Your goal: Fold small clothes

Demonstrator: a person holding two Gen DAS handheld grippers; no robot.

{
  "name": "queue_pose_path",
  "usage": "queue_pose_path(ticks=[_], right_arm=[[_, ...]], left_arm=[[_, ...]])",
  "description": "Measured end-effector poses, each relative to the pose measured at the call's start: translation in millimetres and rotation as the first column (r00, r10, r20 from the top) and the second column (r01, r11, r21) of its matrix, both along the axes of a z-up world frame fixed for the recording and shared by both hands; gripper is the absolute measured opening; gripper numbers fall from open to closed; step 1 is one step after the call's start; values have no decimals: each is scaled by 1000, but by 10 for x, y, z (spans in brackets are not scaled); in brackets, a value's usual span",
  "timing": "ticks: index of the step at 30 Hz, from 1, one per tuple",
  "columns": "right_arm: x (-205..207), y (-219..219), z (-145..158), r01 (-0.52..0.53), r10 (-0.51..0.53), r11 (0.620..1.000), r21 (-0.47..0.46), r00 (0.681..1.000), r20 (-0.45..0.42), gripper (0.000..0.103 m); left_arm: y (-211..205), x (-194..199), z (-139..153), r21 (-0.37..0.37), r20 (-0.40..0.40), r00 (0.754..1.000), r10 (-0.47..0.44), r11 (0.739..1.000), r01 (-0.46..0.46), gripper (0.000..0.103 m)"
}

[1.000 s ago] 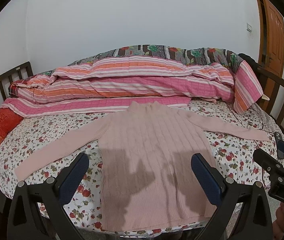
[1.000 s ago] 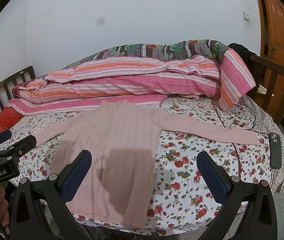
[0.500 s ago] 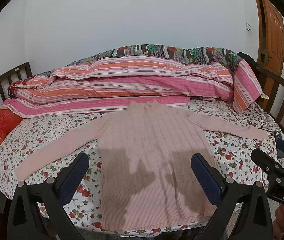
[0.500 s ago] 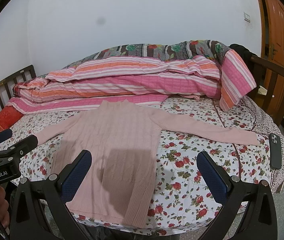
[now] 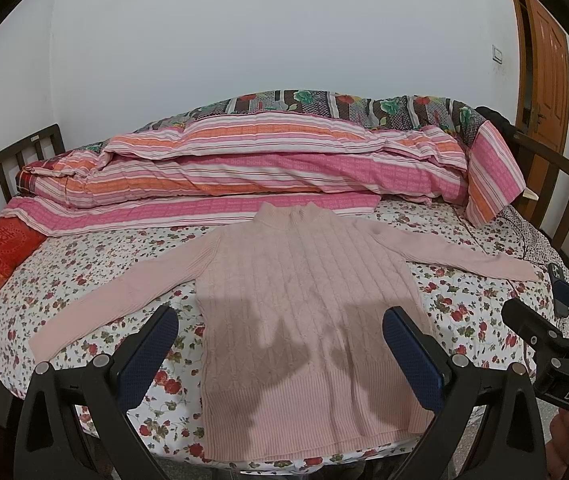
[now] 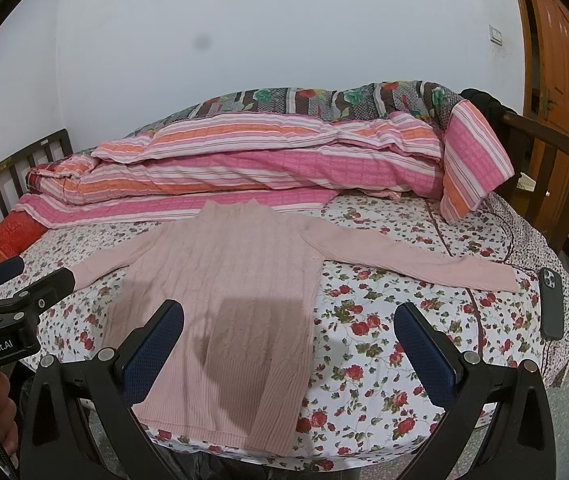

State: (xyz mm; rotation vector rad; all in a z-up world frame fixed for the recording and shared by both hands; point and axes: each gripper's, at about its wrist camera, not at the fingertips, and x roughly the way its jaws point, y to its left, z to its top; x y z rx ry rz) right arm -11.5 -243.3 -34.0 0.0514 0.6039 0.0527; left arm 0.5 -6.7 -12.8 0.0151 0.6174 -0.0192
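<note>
- One pink cable-knit sweater [image 5: 304, 300] spread flat, front up, on the bed [image 5: 464, 320]; collar toward the far side, hem lying at the near edge of the bed and just reaching it.
- Two sleeves stretched outward: one cuff ending near the left edge of the bed, the other near the right edge, close beside a dark phone [image 6: 551, 304].
- One phone, lying flat at the right edge of the bed, apart from the cuff.
- Left gripper [image 5: 280, 356] spread wide, holding nothing; raised in front of the near edge, its two blue pads framing the lower body of the sweater, no contact visible.
- Right gripper [image 6: 288, 352] likewise spread wide and empty; raised before the near edge, left pad over the hem area, right pad over bare floral sheet.
- Open sheet on both sides of the sweater body and below each sleeve; widest bare patch at the near right corner.
- Far side of the bed taken by one rolled striped pink-orange quilt [image 5: 264, 168], its edge just touching the collar.
- One red cushion [image 5: 0, 256] at the far left corner.
- Wooden rails at the left and right ends of the bed; one wooden door [image 6: 556, 80] beyond the right end.
</note>
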Motion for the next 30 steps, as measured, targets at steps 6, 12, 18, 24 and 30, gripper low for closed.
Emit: queue_pose_path(ticks=[6,12,18,24,30], right_arm=[[3,2,2,0,0,1000,0,1000,0,103],[6,5,14,-2,2,1000,-2,1000,2,103],[8,22,25,-5,5,1000,-5,1000,3,103],[11,57,7,-12,12,1000,-11,1000,5,103],[85,130,-97,-18,18,1000,-23,1000,-7,103]], left_arm=[[-27,-16,-17,1,3,1000,-1,1000,1,103],[-51,-23,5,2,4,1000,-2,1000,2,103],[-62,-25,1,3,3,1000,-1,1000,1,103],[-57,-23,-4,1,1,1000,-2,1000,2,103],[13,75,-106,-18,-20,1000,3,1000,-3,103]])
